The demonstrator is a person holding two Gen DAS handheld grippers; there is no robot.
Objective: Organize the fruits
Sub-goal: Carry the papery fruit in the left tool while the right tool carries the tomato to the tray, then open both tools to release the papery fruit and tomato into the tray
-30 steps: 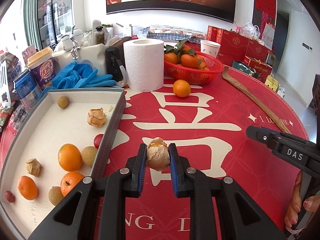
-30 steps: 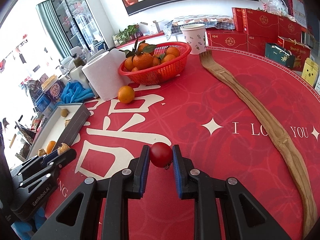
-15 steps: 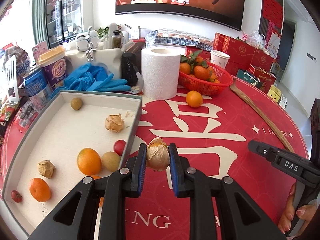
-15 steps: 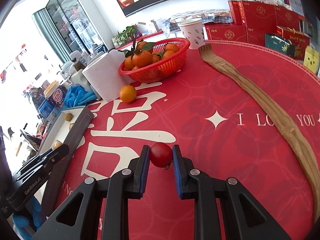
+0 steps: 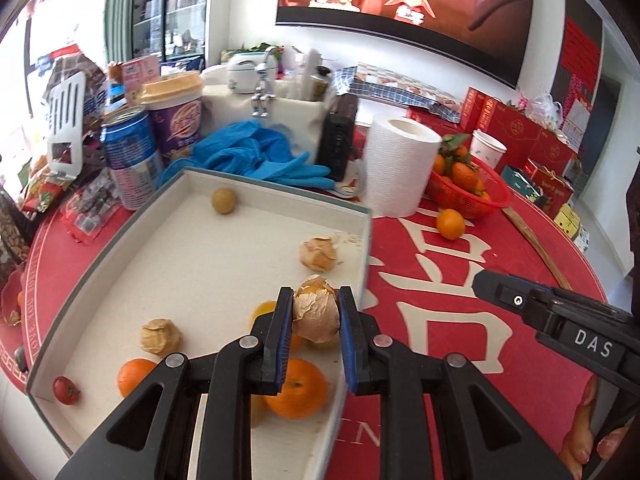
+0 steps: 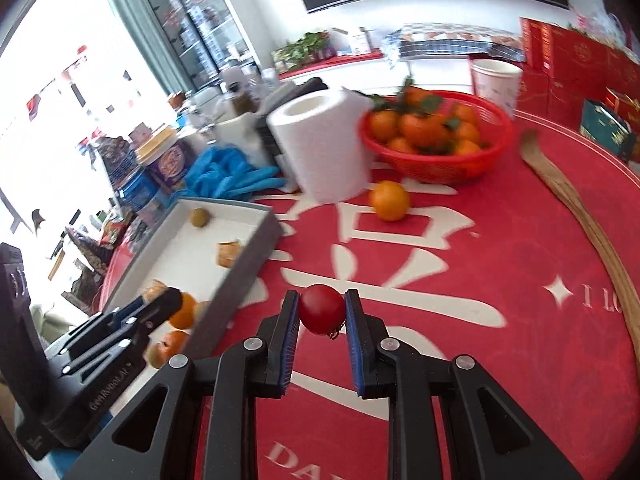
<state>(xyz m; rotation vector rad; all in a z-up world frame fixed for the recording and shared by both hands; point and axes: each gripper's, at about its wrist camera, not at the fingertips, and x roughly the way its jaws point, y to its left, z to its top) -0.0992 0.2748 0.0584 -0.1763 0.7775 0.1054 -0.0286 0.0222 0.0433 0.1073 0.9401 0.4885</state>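
Left gripper [image 5: 316,312] is clamped tight on a papery husked fruit [image 5: 316,314], and it hangs right over the near right part of the shallow grey tray [image 5: 120,248], just inside the right wall. Over on the other side, the right gripper [image 6: 322,312] has its pads pressed on a small red tomato [image 6: 321,309], held above the red tablecloth [image 6: 460,280] just beside the tray's outer wall. Down in the tray lie oranges [image 5: 296,388], two more husked fruits [image 5: 319,254], a small tan round fruit [image 5: 223,201] up at the far end and a little red tomato [image 5: 66,390] in the near left corner. Beyond the tray, a lone orange [image 6: 389,201] sits on the cloth, between the paper roll [image 6: 320,148] and the red basket [image 6: 436,160] heaped with oranges. Blue gloves [image 5: 256,156] lie bunched just behind the tray's far wall.
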